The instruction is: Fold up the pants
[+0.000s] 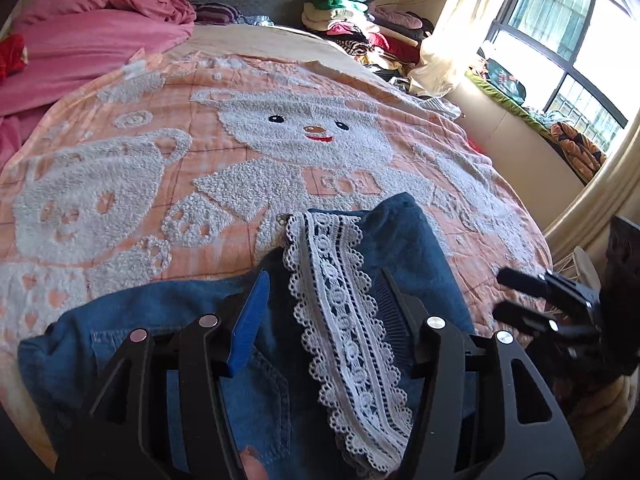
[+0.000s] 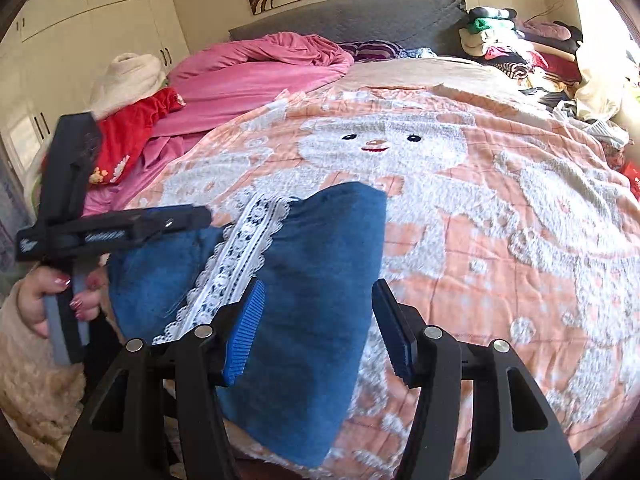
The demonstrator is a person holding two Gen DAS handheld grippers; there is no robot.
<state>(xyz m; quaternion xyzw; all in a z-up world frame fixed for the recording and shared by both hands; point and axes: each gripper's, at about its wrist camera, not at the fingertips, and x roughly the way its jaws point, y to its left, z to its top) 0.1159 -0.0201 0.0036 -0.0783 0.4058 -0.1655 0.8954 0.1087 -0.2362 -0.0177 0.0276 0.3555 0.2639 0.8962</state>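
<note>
Wide bare bear blanket beyond, blue pants folded near bed's edge, lace trim on top, left gripper and right gripper both spread wide, holding nothing

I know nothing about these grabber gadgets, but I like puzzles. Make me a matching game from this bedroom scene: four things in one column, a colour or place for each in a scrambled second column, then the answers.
Things:
1. jeans
2. lace trim
3. crumpled duvet
4. bear blanket

Descriptions:
A. pink, bunched near the headboard
B. white, running in a strip along the denim
C. blue, lying at the near edge of the bed
D. peach with fluffy white figures, spread over the bed

Pairs: 1-C, 2-B, 3-A, 4-D
</note>
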